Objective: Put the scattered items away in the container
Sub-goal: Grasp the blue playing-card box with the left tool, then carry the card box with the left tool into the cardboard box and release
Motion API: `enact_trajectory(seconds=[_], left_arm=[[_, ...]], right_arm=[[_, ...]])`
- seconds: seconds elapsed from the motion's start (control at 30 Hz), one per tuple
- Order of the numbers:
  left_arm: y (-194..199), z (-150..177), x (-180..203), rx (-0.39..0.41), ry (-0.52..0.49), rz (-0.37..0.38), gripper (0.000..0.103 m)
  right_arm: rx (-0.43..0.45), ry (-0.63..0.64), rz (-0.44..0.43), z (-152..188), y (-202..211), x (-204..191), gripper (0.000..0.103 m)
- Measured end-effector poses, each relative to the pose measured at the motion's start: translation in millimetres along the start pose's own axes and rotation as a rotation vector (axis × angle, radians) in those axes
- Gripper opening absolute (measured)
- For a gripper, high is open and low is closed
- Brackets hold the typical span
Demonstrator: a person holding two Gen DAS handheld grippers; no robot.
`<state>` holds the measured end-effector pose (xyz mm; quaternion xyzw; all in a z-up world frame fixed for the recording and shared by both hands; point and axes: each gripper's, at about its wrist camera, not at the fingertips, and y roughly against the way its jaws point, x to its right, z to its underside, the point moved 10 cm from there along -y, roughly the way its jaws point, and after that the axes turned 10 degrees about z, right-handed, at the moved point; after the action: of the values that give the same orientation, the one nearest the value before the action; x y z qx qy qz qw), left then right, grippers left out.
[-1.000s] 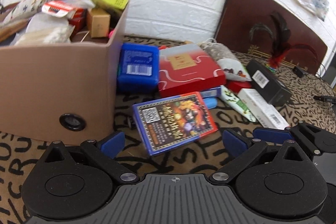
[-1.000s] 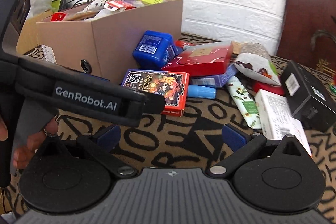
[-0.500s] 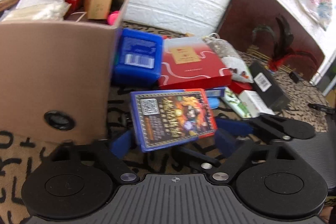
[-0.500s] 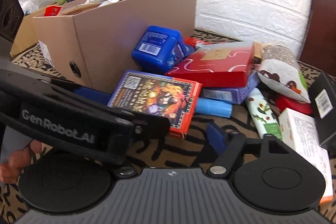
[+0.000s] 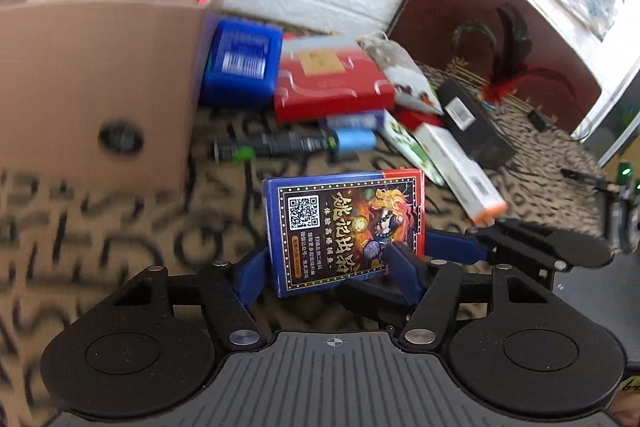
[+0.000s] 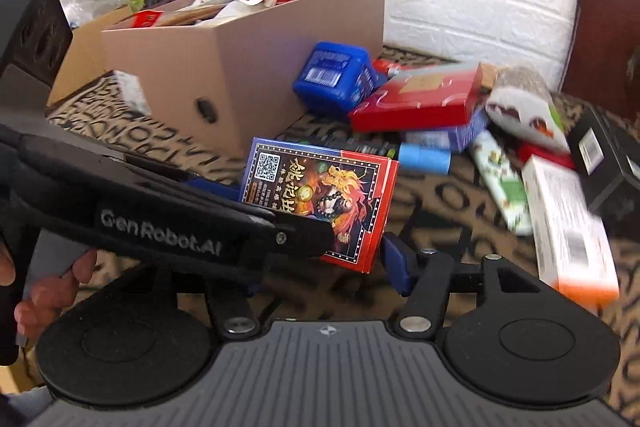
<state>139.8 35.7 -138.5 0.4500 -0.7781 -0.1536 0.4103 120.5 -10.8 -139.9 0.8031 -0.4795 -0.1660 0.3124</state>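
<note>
**Patterned cloth surface and what lies on it**

You work over a tan cloth surface (image 6: 436,203) printed with black letters. At far left on it stands the open brown cardboard box (image 6: 256,67), packed with goods. Just right of the box sits a blue plastic case (image 6: 332,79), then a flat red gift box (image 6: 420,99). A dark tube with a light blue cap (image 5: 296,143) lies in front of these. Farther right you have a white carton with an orange end (image 6: 568,227) and a black oblong box (image 6: 608,163).

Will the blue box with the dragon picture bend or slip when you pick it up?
The blue dragon box probably stays stiff: its edges look straight between the left gripper fingers. Its glossy faces might slip. Flat sides, so it likely won't roll.
</note>
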Motion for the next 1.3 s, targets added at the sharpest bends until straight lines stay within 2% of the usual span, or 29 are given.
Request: enact_trajectory(seconds=[0.17, 0.23, 0.27, 0.33, 0.43, 0.63, 0.83, 0.93, 1.0, 1.1, 1.17, 1.3], left_arm=[[18.7, 16.0, 16.0, 0.002, -0.011, 0.033, 0.077], [17.7, 19.0, 15.5, -0.009, -0.014, 0.039, 0.079], [16.3, 19.7, 12.7, -0.008, -0.012, 0.026, 0.081], [16.0, 20.4, 4.7, 0.001, 0.005, 0.001, 0.081], [14.5, 18.8, -4.1, 0.008, 0.036, 0.015, 0.081], [9.6, 16.4, -4.9, 0.005, -0.001, 0.019, 0.078], [6.4, 17.3, -3.2, 0.012, -0.026, 0.021, 0.082], [4.2, 18.2, -1.4, 0.010, -0.060, 0.012, 0.080], [5.2, 17.9, -1.3, 0.009, -0.071, -0.010, 0.072], [13.2, 16.1, -3.6, 0.019, -0.037, -0.005, 0.067], [22.7, 13.6, -3.1, 0.035, -0.017, 0.010, 0.066], [49.9, -3.2, 6.1, 0.101, -0.051, 0.007, 0.064]], right_arm=[[0.016, -0.020, -0.011, 10.3, 31.4, -11.1, 0.068], [0.021, -0.018, -0.025, 13.0, 35.0, -13.9, 0.075], [0.016, -0.016, -0.028, 14.9, 33.8, -14.8, 0.075], [-0.006, 0.000, -0.008, 20.5, 27.7, -15.6, 0.075], [-0.030, 0.039, 0.018, 29.6, 20.1, -18.2, 0.075], [-0.028, 0.025, 0.029, 32.4, 15.5, -13.6, 0.071], [-0.036, 0.009, 0.028, 30.2, 9.5, -10.9, 0.066], [-0.033, 0.008, 0.026, 29.3, 8.3, -12.9, 0.065], [-0.036, 0.007, 0.028, 27.9, 6.8, -14.3, 0.064], [-0.042, 0.009, 0.036, 24.9, 11.1, -17.5, 0.063], [-0.024, 0.021, 0.035, 20.8, 19.3, -20.4, 0.063], [0.036, 0.043, 0.035, 0.6, 38.8, -27.1, 0.063]])
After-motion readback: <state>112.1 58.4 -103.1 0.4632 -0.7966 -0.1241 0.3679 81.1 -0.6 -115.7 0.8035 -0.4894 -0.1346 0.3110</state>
